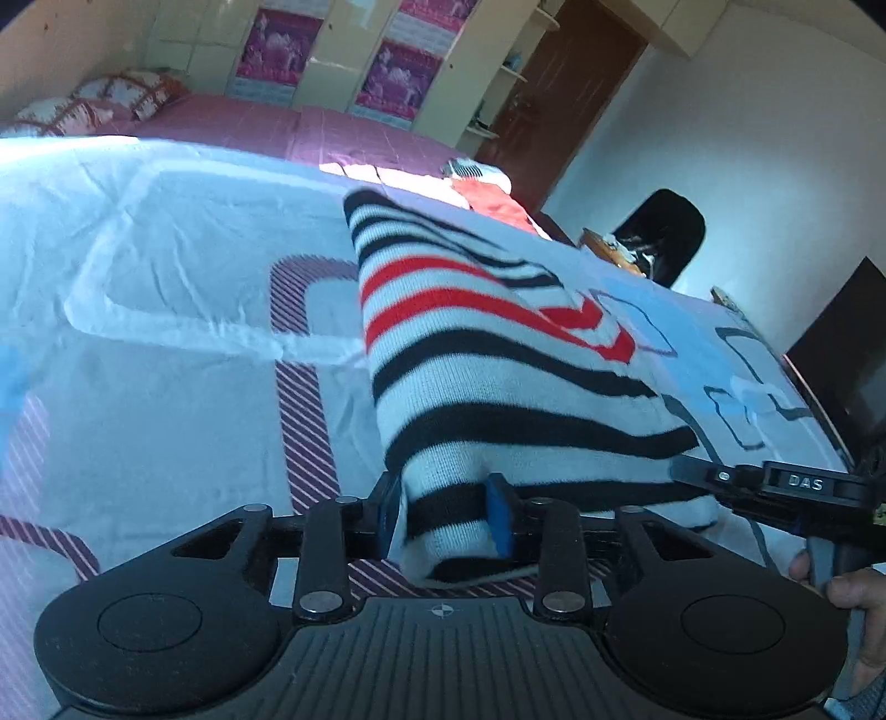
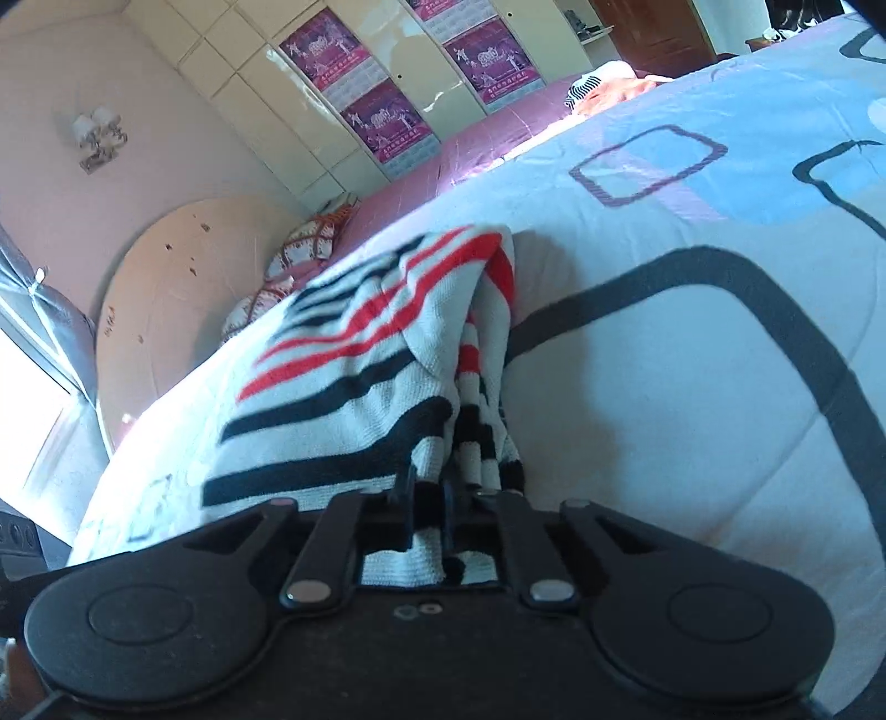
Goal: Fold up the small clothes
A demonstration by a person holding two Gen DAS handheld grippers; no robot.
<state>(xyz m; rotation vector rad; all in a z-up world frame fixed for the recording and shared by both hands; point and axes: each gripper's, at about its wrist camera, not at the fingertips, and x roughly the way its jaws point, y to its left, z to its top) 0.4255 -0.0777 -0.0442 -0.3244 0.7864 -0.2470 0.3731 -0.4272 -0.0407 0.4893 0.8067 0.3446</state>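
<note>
Striped knit garment (image 1: 498,354) lies on the bed quilt (image 1: 166,421), near edge bunched. Left tongs (image 1: 448,515) pinch the near left corner of the garment; right tongs (image 2: 429,509) nearly pressed together, pinching the bunched near right corner.

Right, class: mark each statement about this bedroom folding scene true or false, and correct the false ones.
1. The striped garment has red and black stripes on white. True.
2. The garment hangs on a chair. False: it lies on the quilt.
3. The right tongs grip the garment's near edge. True.
4. The left tongs are away from the garment. False: its near edge sits between them.
5. The wardrobe doors are bare. False: purple posters hang on them.
</note>
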